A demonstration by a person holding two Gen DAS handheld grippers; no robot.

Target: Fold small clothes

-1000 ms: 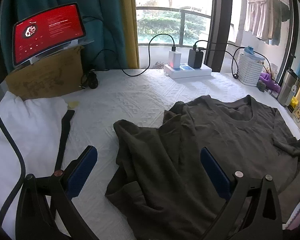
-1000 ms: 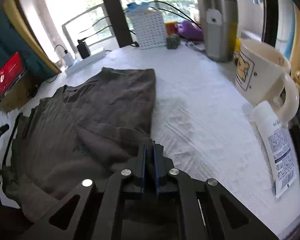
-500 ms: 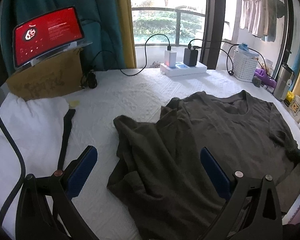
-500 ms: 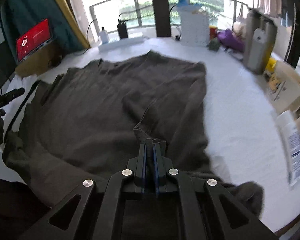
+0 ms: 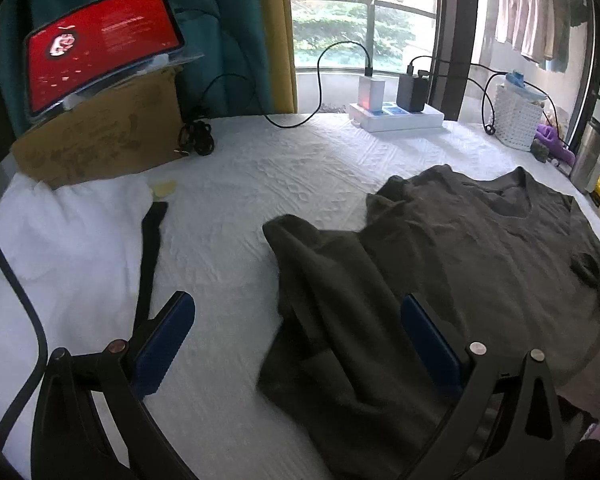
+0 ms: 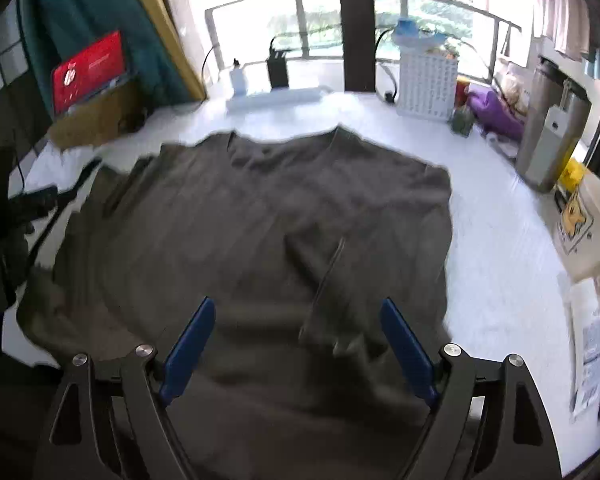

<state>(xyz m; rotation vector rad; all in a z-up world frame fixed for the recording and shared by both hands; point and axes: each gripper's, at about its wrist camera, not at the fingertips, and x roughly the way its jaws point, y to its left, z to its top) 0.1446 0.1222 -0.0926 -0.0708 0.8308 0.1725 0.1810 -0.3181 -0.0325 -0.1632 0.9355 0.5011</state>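
A dark olive T-shirt [image 5: 440, 264] [image 6: 240, 216] lies spread on the white quilted table [image 5: 260, 184], neckline toward the window. Its left sleeve [image 5: 300, 248] is bunched up. A folded-in flap of cloth [image 6: 336, 292] lies on the shirt's right side. My left gripper [image 5: 296, 336] hovers open above the shirt's left edge, nothing between its blue pads [image 5: 164, 344]. My right gripper [image 6: 296, 340] is over the shirt's lower part; its jaws are opening wide, with the flap lying loose below them and not pinched.
A white cloth [image 5: 60, 248] with a black strap [image 5: 150, 256] lies at the left. A red tablet [image 5: 100, 44] rests on a cardboard box [image 5: 100, 140]. Behind stand a power strip [image 5: 396, 116], a white basket [image 6: 426, 84], a steel flask [image 6: 548, 136] and a mug [image 6: 588, 228].
My right gripper, shut on the shirt's right sleeve before, carried it inward over the shirt and has now let it go, jaws wide. The left gripper shifted slightly and stayed open.
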